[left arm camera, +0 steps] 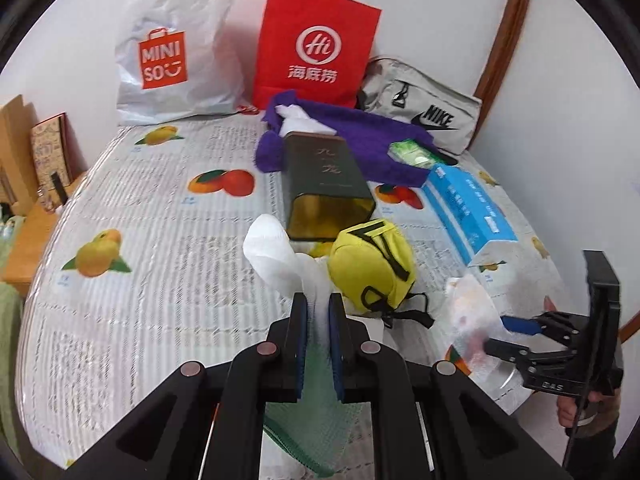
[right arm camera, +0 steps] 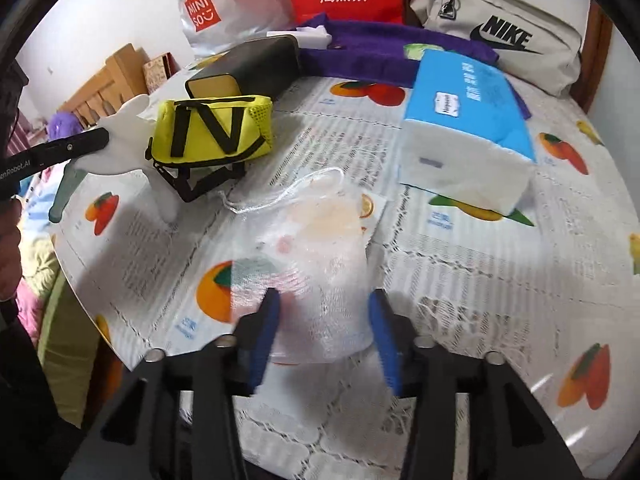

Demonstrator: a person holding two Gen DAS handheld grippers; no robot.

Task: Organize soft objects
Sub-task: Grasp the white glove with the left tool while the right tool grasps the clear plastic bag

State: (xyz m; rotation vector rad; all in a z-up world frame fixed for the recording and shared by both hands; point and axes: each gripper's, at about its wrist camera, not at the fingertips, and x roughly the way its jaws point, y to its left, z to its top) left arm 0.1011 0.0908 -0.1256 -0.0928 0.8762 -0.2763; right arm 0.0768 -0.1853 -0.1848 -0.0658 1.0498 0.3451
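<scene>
My left gripper (left arm camera: 318,306) is shut on a white glove (left arm camera: 272,248) with a green cuff (left arm camera: 308,412), lifted above the table. One of its fingers (right arm camera: 80,142) shows at the left of the right wrist view, against the glove (right arm camera: 124,136). My right gripper (right arm camera: 324,316) stands open over a translucent drawstring pouch (right arm camera: 320,248) that lies flat on the cloth between its blue pads. The left wrist view shows this gripper (left arm camera: 500,334) and pouch (left arm camera: 472,308) at the right. A yellow pouch (left arm camera: 372,264) with black straps sits just behind the glove.
On the fruit-print tablecloth (left arm camera: 160,240) lie a dark green tin (left arm camera: 324,184), a purple towel (left arm camera: 360,136), a blue tissue pack (right arm camera: 468,120) and a small green packet (left arm camera: 412,154). A Miniso bag (left arm camera: 172,52), a red paper bag (left arm camera: 316,48) and a grey Nike bag (right arm camera: 500,28) line the wall.
</scene>
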